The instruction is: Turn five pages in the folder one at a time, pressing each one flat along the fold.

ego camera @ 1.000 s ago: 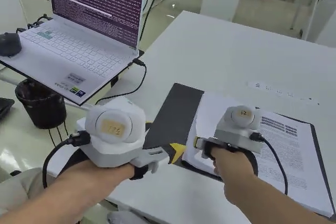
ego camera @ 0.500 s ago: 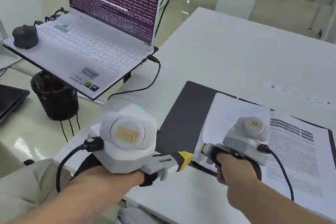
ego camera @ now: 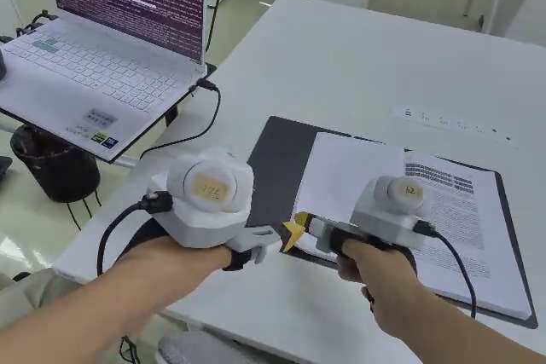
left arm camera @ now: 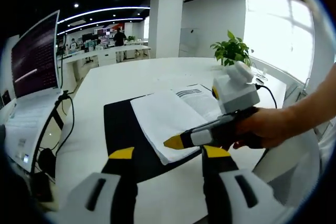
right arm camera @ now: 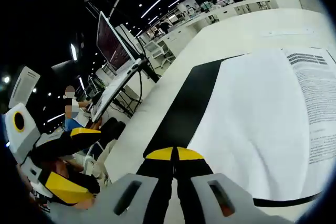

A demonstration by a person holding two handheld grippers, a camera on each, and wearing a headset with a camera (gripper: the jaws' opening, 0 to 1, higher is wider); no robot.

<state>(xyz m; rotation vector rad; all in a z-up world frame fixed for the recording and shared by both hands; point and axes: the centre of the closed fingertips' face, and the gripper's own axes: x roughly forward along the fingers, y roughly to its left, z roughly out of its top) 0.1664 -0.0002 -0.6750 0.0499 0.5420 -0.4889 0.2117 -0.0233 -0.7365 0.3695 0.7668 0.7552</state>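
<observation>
Right claw jaws together at folder edge, white page flat, left claw alongside

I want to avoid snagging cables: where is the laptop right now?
In the head view the laptop sits open at upper left, just off the workbench's left edge, to the left of the folder.

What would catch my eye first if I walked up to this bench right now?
Probably the two white hand-held tools with yellow tips: the left gripper, jaws open, and the right gripper, jaws shut, nearly meet tip to tip at the near corner of a white page. That page lies in an open black folder on the white table. Off to the left, an open laptop shows a purple screen full of text.
</observation>
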